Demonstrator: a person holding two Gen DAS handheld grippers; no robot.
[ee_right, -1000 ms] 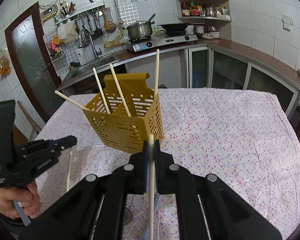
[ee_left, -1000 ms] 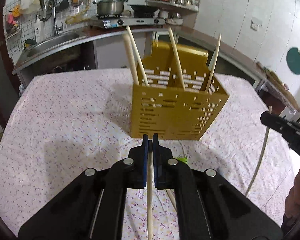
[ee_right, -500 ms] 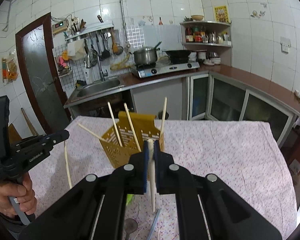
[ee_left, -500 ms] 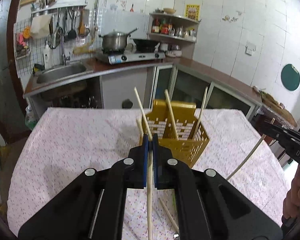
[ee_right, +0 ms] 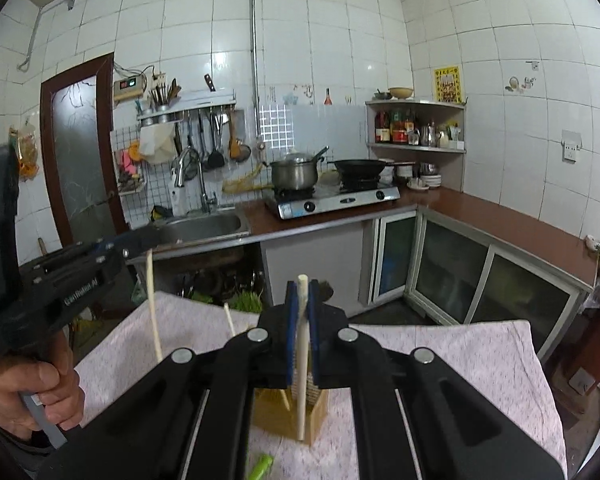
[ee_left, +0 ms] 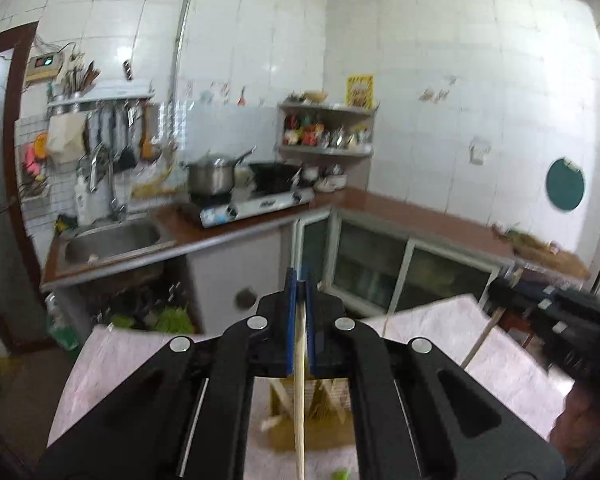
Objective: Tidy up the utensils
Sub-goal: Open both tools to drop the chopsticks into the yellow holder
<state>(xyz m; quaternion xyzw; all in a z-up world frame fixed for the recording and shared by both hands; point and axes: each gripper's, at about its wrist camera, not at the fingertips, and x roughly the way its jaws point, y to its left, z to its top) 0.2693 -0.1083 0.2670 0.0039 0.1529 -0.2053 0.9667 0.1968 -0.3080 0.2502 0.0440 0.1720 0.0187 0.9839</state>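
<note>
Each camera sits on a gripper and looks forward along its fingers, a little downward, from above the table (ee_right: pixel 480 344). Both face the kitchen counter (ee_left: pixel 400 208) at 12 o'clock, far off. Both see the stove (ee_right: pixel 332 200), the sink (ee_left: pixel 112 240) at 10 o'clock, and the yellow holder (ee_right: pixel 288 416) close below.

Steel pot (ee_right: pixel 294 174), black wok (ee_right: pixel 360 168) on stove (ee_right: pixel 336 199); sink (ee_right: pixel 204 226) left.

You've got matt black plastic jaw arms with blue pads on the right gripper (ee_right: pixel 301 292), pale bare-wood chopstick (ee_right: pixel 302 356), perforated mustard plastic caddy (ee_right: pixel 284 416), floral cloth table cover (ee_right: pixel 440 344), glossy white wall tiles (ee_right: pixel 340 40), shiny steel pot (ee_right: pixel 294 172).
</note>
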